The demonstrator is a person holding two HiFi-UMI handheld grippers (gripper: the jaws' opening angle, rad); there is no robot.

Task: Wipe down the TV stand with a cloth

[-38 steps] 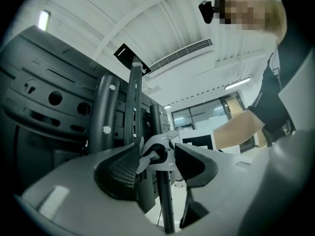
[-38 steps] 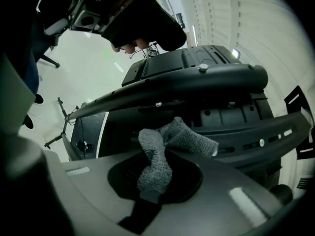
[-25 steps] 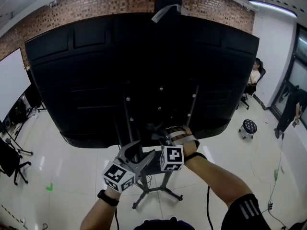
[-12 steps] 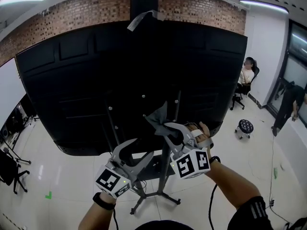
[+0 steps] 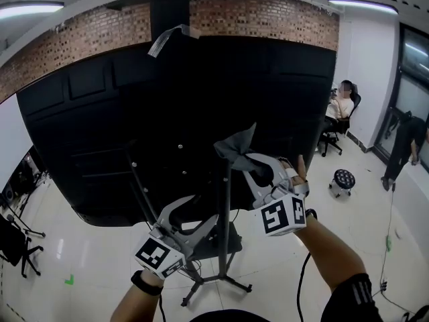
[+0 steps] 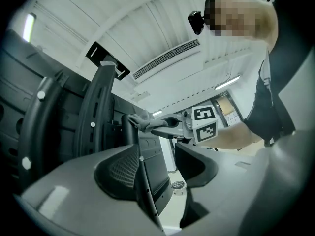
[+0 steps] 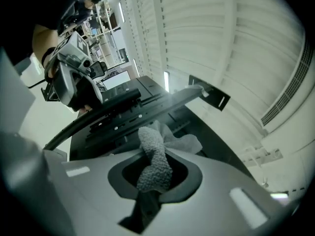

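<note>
The black TV stand's upright pole (image 5: 224,227) rises from a wheeled base (image 5: 216,282) behind the big black TV (image 5: 167,99). My right gripper (image 5: 251,165) is shut on a grey cloth (image 5: 236,146), which is pressed against the top part of that pole. In the right gripper view the cloth (image 7: 155,161) is bunched between the jaws of the right gripper (image 7: 155,178). My left gripper (image 5: 201,210) hangs lower, left of the pole, open and holding nothing. The left gripper view shows the left gripper (image 6: 157,173) open, with the cloth (image 6: 140,121) on the pole beyond it.
A person sits on a chair (image 5: 342,102) at the right, near a round stool (image 5: 344,178). Another person (image 5: 405,139) stands at the far right. A whiteboard (image 5: 10,133) and a chair (image 5: 13,237) are at the left. A small shelf (image 5: 231,237) sits low on the stand.
My right gripper has carried the cloth upward along the stand's pole. The left gripper has stayed low beside the pole. The head view has tilted up.
</note>
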